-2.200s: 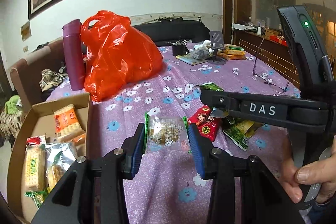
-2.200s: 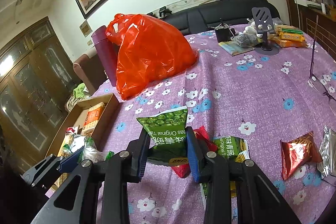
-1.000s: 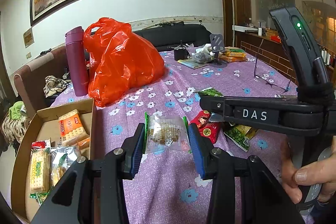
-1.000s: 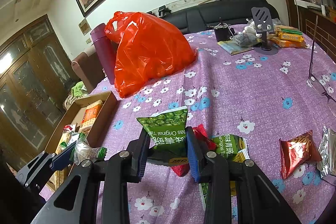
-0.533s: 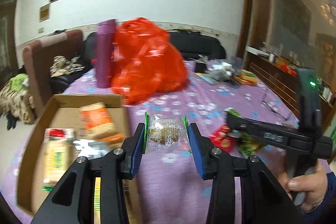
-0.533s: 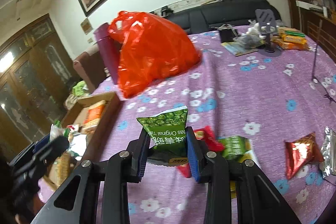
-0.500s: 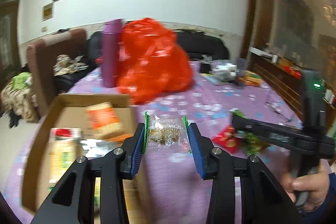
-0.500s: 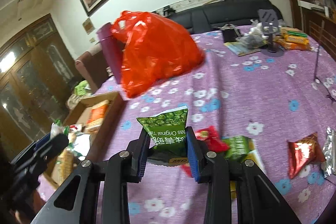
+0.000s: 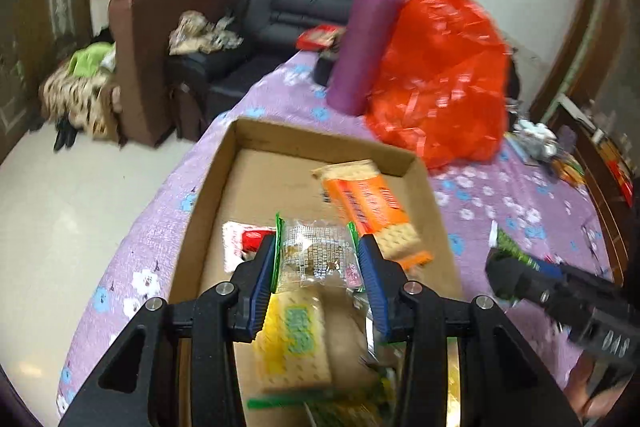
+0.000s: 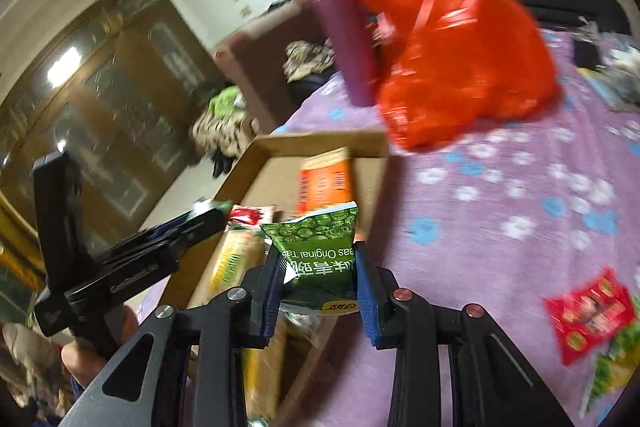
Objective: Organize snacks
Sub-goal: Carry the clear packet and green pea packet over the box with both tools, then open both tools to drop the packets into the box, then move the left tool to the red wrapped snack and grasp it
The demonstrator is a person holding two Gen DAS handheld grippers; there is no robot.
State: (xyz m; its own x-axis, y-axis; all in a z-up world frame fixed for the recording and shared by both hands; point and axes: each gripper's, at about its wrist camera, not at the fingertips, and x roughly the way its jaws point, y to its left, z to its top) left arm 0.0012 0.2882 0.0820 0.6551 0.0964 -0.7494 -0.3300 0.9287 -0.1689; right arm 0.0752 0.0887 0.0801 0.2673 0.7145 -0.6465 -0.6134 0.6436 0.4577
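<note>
Grippers, left (image 9: 318,269) clamped on a clear packet (image 9: 316,255) and right (image 10: 316,281) on a green packet (image 10: 320,251), have swung from the table to above the box (image 9: 424,183), so release comes next.

Each hand-held gripper is a black frame of angular, triangulated struts with open cut-outs, ending in two fingers faced with ribbed blue pads; the left hand-held gripper (image 9: 318,281) carries silver round-head screws at its joints, while the right hand-held gripper (image 10: 316,291) has two silver screws on one side and two reddish ones on the other. Seen from the opposite camera, each tool is a long black bar on an upright black handle, with white lettering on its side too blurred to read.
</note>
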